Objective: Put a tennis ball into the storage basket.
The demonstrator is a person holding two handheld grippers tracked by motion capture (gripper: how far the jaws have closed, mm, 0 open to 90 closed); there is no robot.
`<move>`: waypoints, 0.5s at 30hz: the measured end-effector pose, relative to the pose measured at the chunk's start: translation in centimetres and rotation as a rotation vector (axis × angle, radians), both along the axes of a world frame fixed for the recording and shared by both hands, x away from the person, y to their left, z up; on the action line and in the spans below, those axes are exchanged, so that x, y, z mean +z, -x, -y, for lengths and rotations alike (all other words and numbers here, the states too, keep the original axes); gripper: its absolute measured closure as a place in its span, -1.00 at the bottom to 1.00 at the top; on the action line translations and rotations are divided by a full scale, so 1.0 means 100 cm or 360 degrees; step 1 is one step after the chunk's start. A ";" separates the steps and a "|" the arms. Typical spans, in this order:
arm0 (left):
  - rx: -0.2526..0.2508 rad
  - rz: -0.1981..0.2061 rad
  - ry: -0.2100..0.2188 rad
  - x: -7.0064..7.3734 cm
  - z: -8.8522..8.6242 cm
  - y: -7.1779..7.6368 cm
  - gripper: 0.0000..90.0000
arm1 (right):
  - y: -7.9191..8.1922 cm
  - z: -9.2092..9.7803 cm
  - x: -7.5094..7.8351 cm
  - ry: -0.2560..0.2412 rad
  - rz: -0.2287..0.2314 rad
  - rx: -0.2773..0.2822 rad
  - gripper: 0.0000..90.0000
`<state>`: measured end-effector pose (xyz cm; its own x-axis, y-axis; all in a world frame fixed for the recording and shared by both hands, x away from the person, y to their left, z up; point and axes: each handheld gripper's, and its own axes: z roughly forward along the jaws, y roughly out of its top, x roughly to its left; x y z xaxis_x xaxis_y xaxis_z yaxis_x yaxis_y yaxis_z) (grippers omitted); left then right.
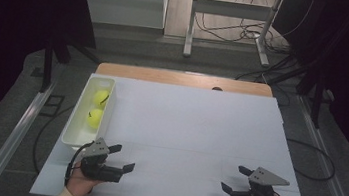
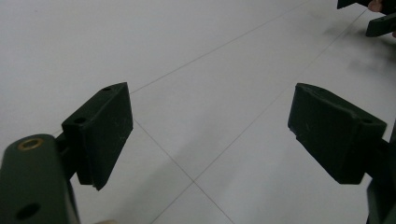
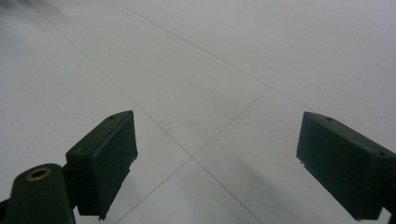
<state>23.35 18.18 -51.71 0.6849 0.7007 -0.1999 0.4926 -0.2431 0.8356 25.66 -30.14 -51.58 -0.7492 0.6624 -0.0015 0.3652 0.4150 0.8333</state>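
Observation:
My left gripper (image 1: 122, 156) rests on the white table sheet (image 1: 189, 125) near the front left, held by a hand, its jaws wide open and empty. Just beyond it stands a long white tray (image 1: 73, 131) holding two yellow-green balls (image 1: 101, 97) (image 1: 94, 118). At the front right my right gripper (image 1: 234, 179) lies open too, pointing toward the left one. In the left gripper view the left gripper (image 2: 208, 130) has bare white sheet between its jaws, and the other gripper's tips (image 2: 380, 23) show at the top right. The right gripper (image 3: 217, 158) spans bare sheet as well.
The wooden table edge (image 1: 185, 78) runs along the back. Beyond it stand a metal frame leg (image 1: 190, 24) and loose cables (image 1: 243, 33) on the floor. Dark curtains flank both sides.

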 end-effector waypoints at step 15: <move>0.0008 0.0036 0.0004 0.003 0.000 -0.002 -0.67 | 0.001 0.000 0.000 0.0008 -0.0005 0.0011 -0.72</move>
<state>23.51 18.14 -51.36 0.6858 0.7036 -0.1862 0.4749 -0.2387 0.8471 25.53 -30.10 -51.60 -0.7539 0.6570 -0.0023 0.3649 0.4216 0.8301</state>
